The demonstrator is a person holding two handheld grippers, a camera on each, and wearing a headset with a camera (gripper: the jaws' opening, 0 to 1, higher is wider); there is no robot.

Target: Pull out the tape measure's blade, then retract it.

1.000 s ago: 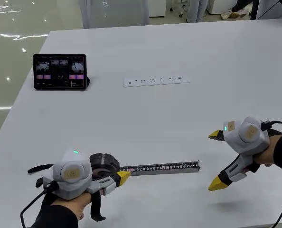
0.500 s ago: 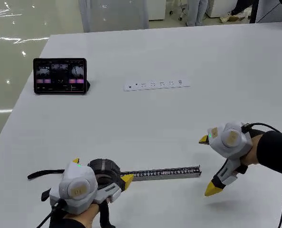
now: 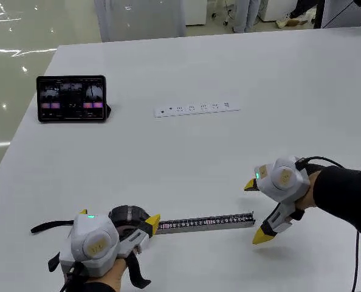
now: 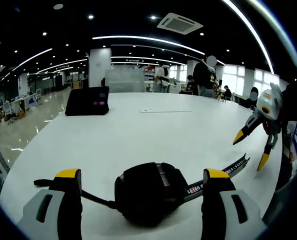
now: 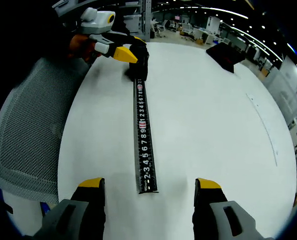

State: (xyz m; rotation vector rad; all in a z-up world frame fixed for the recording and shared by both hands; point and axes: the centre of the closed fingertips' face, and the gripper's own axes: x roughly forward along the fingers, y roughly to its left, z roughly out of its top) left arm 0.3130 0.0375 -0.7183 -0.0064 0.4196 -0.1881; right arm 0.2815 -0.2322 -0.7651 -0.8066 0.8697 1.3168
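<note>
Left gripper (image 4: 141, 174) is spread wide, jaws either side of the black tape measure case (image 4: 148, 195); whether they touch it is unclear. The blade (image 5: 142, 130) runs flat on the table (image 3: 229, 140) from the case toward the right gripper (image 5: 149, 183), also spread. The blade's end lies between those jaws, touching neither.

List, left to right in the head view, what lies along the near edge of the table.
strap → tape measure case → blade → right claw, open at the blade's tip.
</note>
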